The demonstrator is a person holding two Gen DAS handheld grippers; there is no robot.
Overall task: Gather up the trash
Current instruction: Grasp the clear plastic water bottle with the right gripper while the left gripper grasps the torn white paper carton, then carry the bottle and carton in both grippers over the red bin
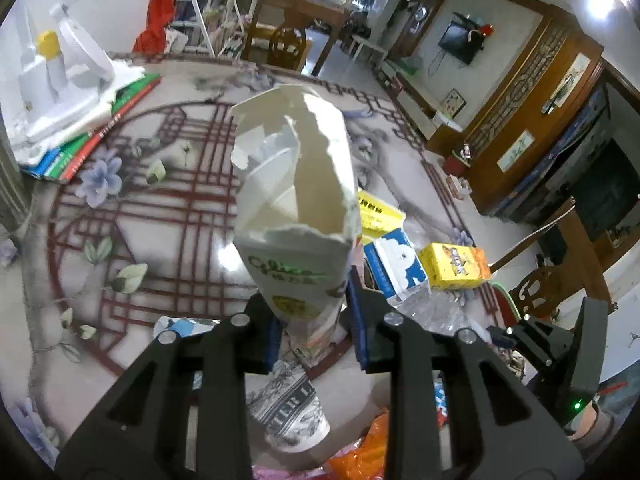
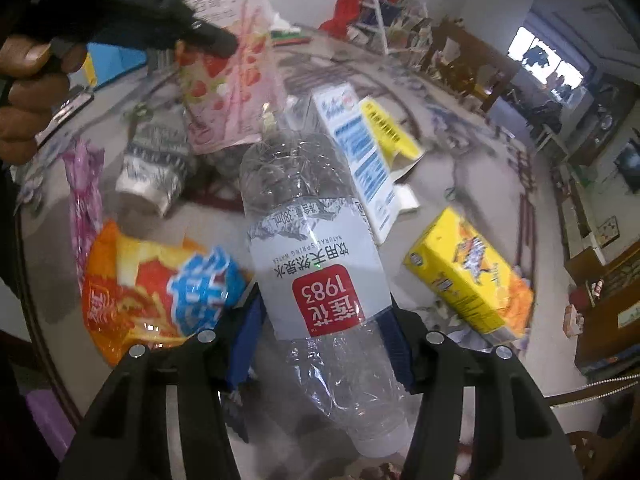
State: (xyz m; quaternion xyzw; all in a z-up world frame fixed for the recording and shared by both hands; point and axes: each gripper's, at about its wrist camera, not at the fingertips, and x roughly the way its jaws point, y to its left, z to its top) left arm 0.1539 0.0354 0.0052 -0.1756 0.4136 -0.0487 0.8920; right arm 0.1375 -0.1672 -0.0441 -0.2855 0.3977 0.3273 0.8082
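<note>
The left gripper (image 1: 314, 330) clamps a torn white packet (image 1: 294, 200), upright at centre frame above the patterned table (image 1: 172, 240). The right gripper (image 2: 320, 340) grips a crushed clear bottle (image 2: 316, 264), centre frame, cap towards the camera. Yellow box (image 2: 470, 276) lies right.

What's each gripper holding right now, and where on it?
The left gripper pinches the torn-open box at its lower end. The right gripper clamps the clear water bottle across its labelled middle.
</note>
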